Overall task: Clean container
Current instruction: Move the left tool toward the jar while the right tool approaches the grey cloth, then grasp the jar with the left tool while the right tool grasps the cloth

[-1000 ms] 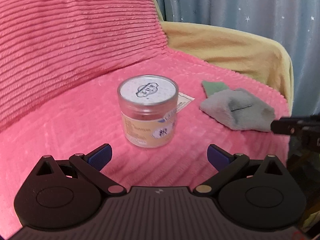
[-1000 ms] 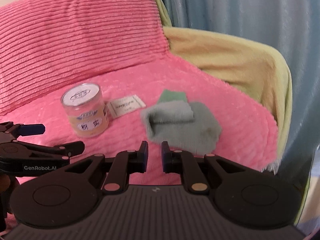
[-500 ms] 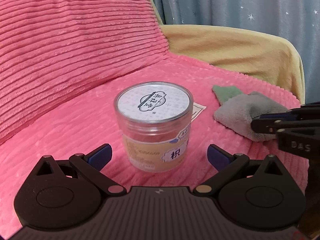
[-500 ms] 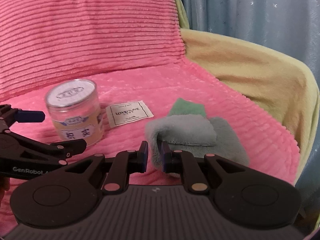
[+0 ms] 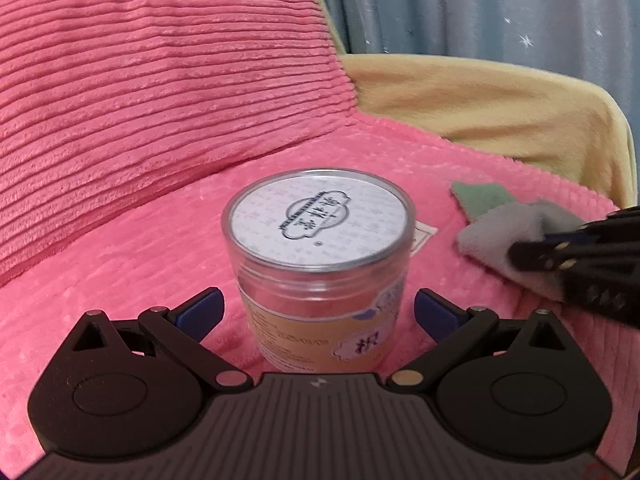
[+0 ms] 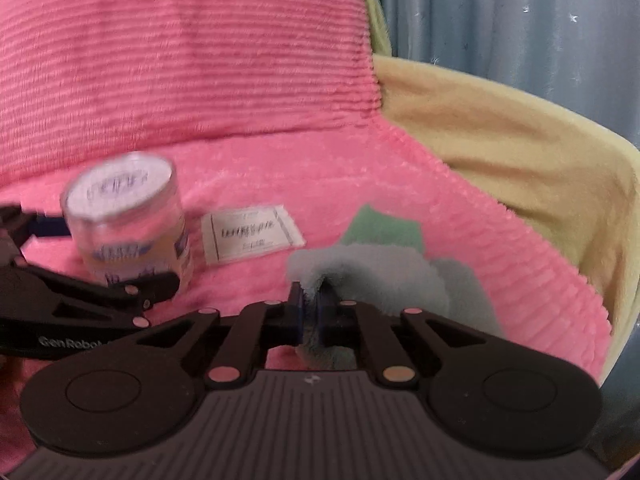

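A clear plastic jar (image 5: 318, 264) with a white printed lid stands upright on the pink corduroy seat (image 5: 120, 264). My left gripper (image 5: 318, 314) is open, with a blue pad on either side of the jar and a gap on both sides. In the right wrist view the jar (image 6: 128, 216) is at the left, blurred, with the left gripper (image 6: 112, 252) around it. My right gripper (image 6: 312, 312) is shut on a fold of the grey cloth (image 6: 380, 280). From the left wrist view, the grey cloth (image 5: 492, 236) and the right gripper (image 5: 580, 264) are at the right edge.
A white printed card (image 6: 250, 234) lies flat between the jar and the cloth. A green cloth (image 6: 384, 232) peeks out from under the grey one. The pink backrest (image 5: 160, 80) rises behind, a yellow armrest (image 6: 500, 140) curves at the right, and a blue curtain (image 5: 480, 8) hangs beyond.
My left gripper has moved in until the jar stands between its open fingers. My right gripper has advanced onto the grey cloth and now pinches a fold of it.
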### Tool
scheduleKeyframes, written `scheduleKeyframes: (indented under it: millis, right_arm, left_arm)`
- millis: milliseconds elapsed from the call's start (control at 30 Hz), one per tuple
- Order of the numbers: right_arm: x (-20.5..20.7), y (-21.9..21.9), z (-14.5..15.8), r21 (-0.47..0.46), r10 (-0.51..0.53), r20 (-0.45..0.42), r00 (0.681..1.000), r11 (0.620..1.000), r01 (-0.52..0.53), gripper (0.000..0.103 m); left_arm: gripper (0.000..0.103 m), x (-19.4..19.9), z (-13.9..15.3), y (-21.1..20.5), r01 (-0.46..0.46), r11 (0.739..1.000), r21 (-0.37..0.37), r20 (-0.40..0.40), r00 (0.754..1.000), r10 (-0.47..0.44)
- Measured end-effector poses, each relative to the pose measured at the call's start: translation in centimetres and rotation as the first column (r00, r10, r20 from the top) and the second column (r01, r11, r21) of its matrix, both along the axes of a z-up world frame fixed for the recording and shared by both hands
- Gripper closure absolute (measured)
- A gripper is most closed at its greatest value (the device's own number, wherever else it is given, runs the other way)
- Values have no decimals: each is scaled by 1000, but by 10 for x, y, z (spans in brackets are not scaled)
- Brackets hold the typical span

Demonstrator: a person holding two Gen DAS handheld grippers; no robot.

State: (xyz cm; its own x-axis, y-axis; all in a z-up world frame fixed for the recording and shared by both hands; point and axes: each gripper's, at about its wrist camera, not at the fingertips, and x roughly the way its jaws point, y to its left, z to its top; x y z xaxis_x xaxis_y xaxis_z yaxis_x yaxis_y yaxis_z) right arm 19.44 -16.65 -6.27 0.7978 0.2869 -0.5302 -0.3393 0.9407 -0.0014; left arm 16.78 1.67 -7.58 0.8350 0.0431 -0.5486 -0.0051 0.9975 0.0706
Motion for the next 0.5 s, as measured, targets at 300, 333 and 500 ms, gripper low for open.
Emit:
scheduleKeyframes:
  millis: [300,333,500]
  right_arm:
    - [-9,-16,24,98,-20,53,998,995,15,100]
    - [-10,-18,28,107,-22,65,998,994,15,100]
    - [-19,-29,46,188,-15,113,993,982,-6,100]
  left_arm:
    - [17,8,6,-2,-24,1000,-12,3,1000,24]
    - [17,7,6,-3,-16,1000,-1,7,1000,16]
    - [17,-5,5,-5,54,998,12,17,998,-54]
